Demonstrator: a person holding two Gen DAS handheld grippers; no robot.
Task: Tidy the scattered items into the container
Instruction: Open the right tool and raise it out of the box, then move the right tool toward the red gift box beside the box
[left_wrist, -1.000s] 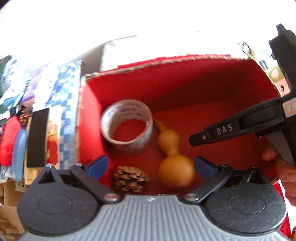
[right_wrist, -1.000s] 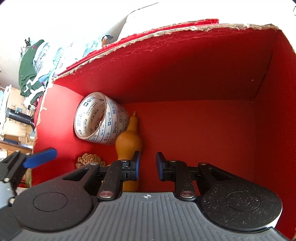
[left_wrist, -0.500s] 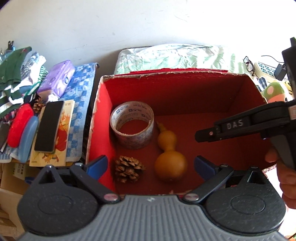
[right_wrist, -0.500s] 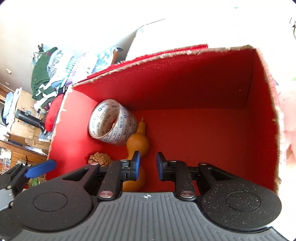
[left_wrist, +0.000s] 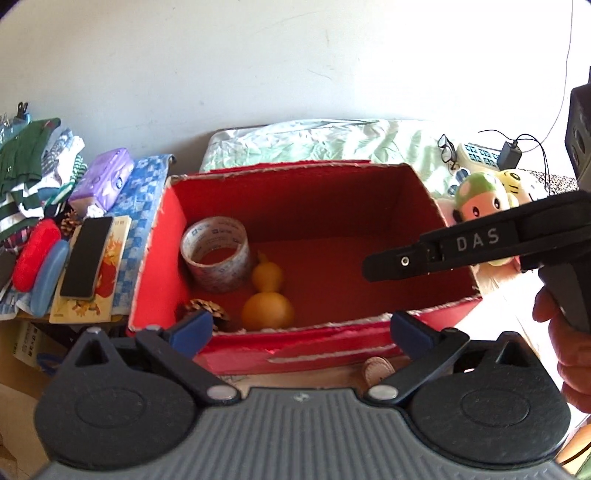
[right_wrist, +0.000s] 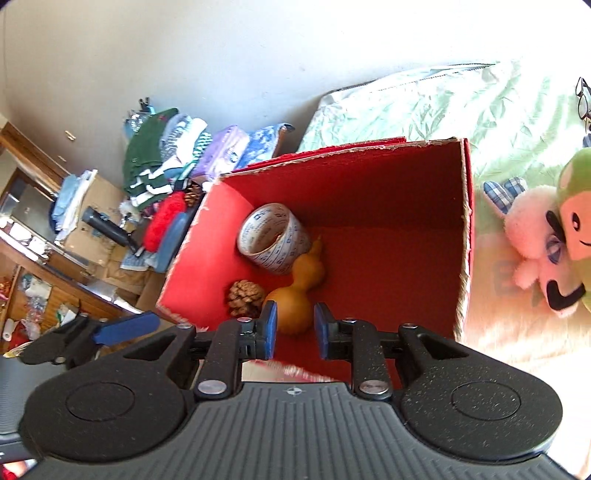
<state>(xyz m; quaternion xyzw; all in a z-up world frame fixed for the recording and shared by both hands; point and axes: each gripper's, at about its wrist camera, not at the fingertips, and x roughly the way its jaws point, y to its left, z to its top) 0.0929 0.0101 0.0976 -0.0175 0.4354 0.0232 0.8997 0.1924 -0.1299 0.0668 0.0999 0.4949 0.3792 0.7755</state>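
A red box (left_wrist: 295, 184) stands open-topped in the middle. Inside it on the left are a roll of clear tape (left_wrist: 216, 254), a yellow-brown gourd (left_wrist: 267, 295) and a pine cone (left_wrist: 207, 310). My left gripper (left_wrist: 301, 328) hangs above the box's near wall, open wide and holding nothing. My right gripper (left_wrist: 373, 264) reaches in from the right over the box, held by a hand (left_wrist: 569, 350). In the right wrist view the right gripper (right_wrist: 295, 328) is above the near rim, with a narrow gap and nothing in it, and the gourd (right_wrist: 295, 295), pine cone (right_wrist: 245, 297) and tape (right_wrist: 275, 240) lie beyond.
Left of the box are a black slab on a picture book (left_wrist: 86, 258), red and blue cases (left_wrist: 35, 251), a purple pack (left_wrist: 103, 177), a second pine cone (left_wrist: 70, 223) and folded clothes (left_wrist: 22, 155). Plush toys (left_wrist: 480, 199) and glasses (left_wrist: 447, 147) lie to the right.
Both grippers have drawn back and upward from the box, so it looks smaller and its surroundings show. The tape, gourd and pine cone stay in place.
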